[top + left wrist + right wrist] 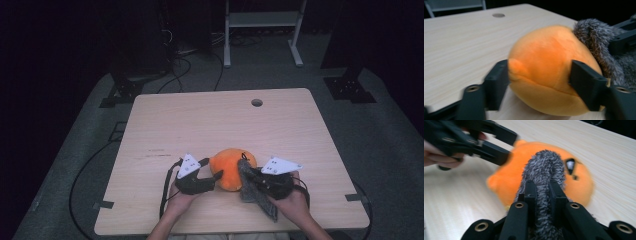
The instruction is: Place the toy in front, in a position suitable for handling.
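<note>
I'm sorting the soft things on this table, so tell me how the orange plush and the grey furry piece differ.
The orange plush is round and smooth; the grey furry piece is long and shaggy. The left gripper straddles the plush; the right gripper pinches the grey piece. Both are soft and touch each other.

Plush toy (230,169) bright orange, small black-and-white mark on face (blurred in right gripper view). Fuzzy cloth (251,187) mottled grey, dark-and-light flecked. Fingers (496,83) matt black, brass-coloured screw holes. Tabletop (200,125) pale wood grain. Gripper plates white-grey.

Black left gripper (212,175), right gripper (248,181), grey three-cornered plates, brass screws (jaws black), trailing cables
</note>
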A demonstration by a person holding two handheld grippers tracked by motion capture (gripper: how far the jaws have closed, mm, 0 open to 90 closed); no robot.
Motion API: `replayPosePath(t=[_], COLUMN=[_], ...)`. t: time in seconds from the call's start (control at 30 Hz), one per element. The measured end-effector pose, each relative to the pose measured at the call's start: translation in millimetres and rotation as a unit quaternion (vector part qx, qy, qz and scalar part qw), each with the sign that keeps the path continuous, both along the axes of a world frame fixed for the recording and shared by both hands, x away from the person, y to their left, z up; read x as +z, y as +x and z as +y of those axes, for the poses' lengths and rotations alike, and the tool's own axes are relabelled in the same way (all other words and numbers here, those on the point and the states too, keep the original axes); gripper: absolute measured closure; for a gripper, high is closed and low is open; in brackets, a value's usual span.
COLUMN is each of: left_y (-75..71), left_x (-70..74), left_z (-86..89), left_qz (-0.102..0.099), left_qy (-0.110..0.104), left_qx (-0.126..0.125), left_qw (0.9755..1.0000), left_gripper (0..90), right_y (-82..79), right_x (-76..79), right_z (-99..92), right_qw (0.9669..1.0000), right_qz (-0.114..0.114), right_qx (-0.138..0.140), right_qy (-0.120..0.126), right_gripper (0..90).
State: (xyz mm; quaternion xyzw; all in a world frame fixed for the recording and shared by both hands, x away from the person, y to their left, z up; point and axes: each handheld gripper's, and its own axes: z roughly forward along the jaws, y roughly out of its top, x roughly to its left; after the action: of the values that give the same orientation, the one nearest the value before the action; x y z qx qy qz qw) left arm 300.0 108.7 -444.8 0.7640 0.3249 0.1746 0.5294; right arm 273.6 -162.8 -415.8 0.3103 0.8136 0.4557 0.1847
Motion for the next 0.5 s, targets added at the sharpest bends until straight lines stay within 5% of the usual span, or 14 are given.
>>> replayPosePath(t=[0.2,0.4,0.5], left_y=[-1.6,-0.3,0.6], left_x=[-2.9,-4.1,-2.3], left_z=[-5.5,-4.4,-5.5], left_qz=[-0.009,-0.009,0.002], left_qy=[0.023,0.023,0.022], left_qx=[0.002,0.003,0.01], left_qw=[0.9997,0.9997,0.9997], left_gripper=[46.7,39.8,22.7], right_y=[-13.6,-1.6,5.9], right_x=[-6.3,5.4,3.3], right_z=[29.5,4.0,-8.4], right_qw=[0.997,0.9999,0.9999], right_qz=[0.002,-0.011,0.0], right_qx=[0.073,0.01,-0.011], right_qy=[-0.024,-0.001,0.0], right_gripper=[78.6,78.8,78.8])
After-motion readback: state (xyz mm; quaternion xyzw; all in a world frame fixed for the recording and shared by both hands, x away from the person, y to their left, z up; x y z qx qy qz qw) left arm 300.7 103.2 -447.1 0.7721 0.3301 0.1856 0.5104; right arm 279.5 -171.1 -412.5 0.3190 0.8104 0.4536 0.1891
